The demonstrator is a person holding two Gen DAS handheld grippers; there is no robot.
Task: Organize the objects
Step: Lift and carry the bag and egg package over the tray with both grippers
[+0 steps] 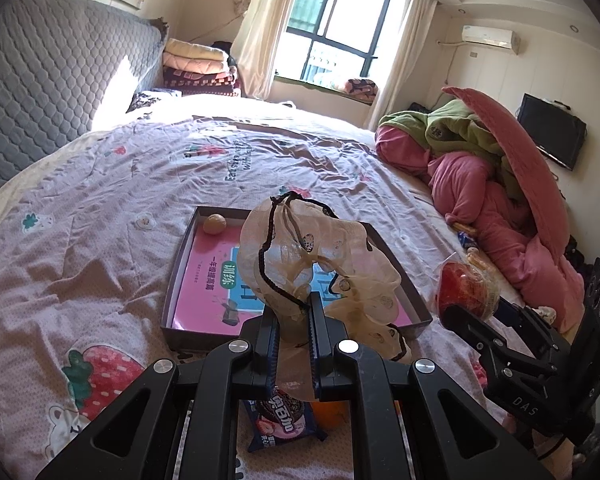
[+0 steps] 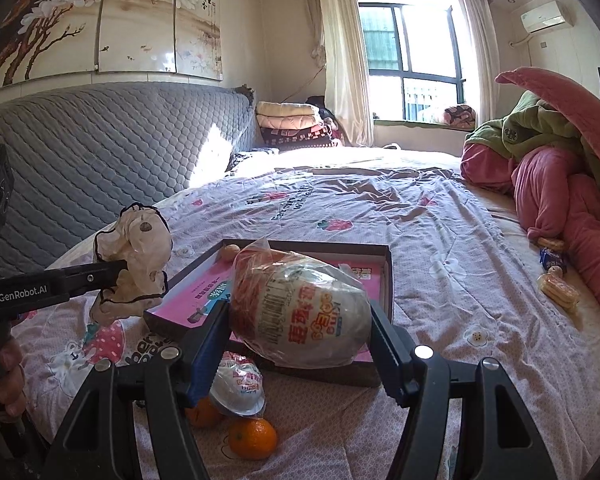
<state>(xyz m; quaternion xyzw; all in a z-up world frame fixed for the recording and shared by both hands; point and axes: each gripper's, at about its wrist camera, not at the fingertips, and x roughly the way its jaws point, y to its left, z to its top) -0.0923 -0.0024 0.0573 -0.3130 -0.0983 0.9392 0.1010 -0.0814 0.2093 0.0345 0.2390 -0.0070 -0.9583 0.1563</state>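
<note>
The left gripper [image 1: 293, 312] was clamped on a crumpled sheer pouch [image 1: 320, 256] with a dark drawstring, held up over the near edge of a shallow box [image 1: 180, 272] lying on the bed [image 1: 100, 184]. The right gripper [image 2: 300, 320] was closed around a wrapped egg-shaped toy [image 2: 300, 308], also held above the box. A small round snack [image 1: 214, 224] was seen in the box's far corner. Tangerines [image 2: 252, 438], a second egg toy [image 2: 240, 388] and a cookie packet [image 1: 284, 420] were lying on the bed below the grippers.
</note>
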